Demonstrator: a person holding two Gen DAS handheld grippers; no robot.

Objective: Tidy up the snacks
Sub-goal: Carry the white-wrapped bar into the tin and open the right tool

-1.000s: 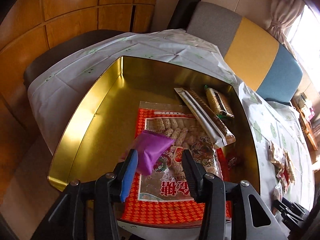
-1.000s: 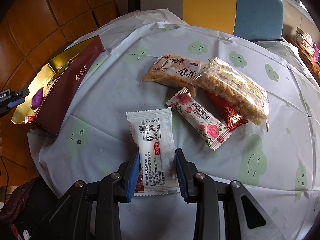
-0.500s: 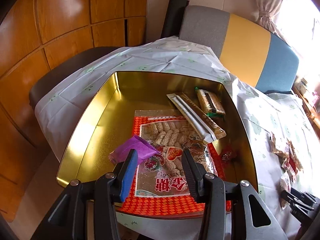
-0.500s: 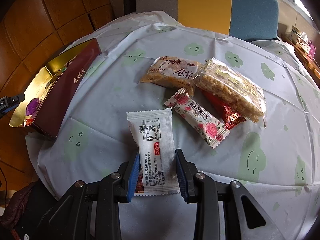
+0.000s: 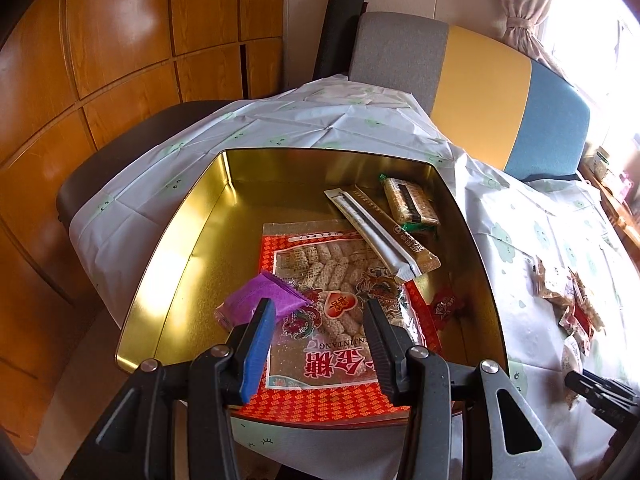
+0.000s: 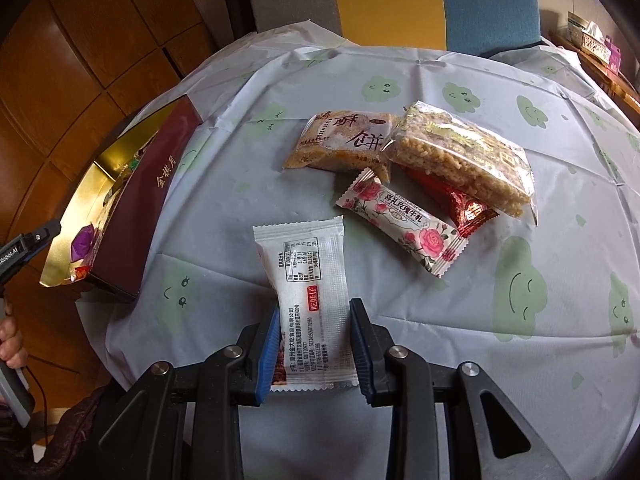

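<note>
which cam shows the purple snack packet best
The left wrist view: the purple packet lies close and in full shape inside the gold tin. The right wrist view shows it only as a small purple patch at the far left.

the tin (image 5: 176, 248) is shiny gold inside and dark maroon outside with gold lettering. in it lie a purple packet (image 5: 262, 294), a clear bag (image 5: 340, 300) bordered in a red-and-orange check with red characters, a tan and silver stick pack (image 5: 380, 232), and a small red candy (image 5: 444, 304). the desk cloth (image 6: 400, 320) is pale blue-white printed with green smiling clouds. on it lie a white packet (image 6: 308, 280) with black print and a red label, a white wrapper with pink roses (image 6: 404, 222), a red foil packet (image 6: 468, 208), and two golden-brown snacks in clear wrap.
</note>
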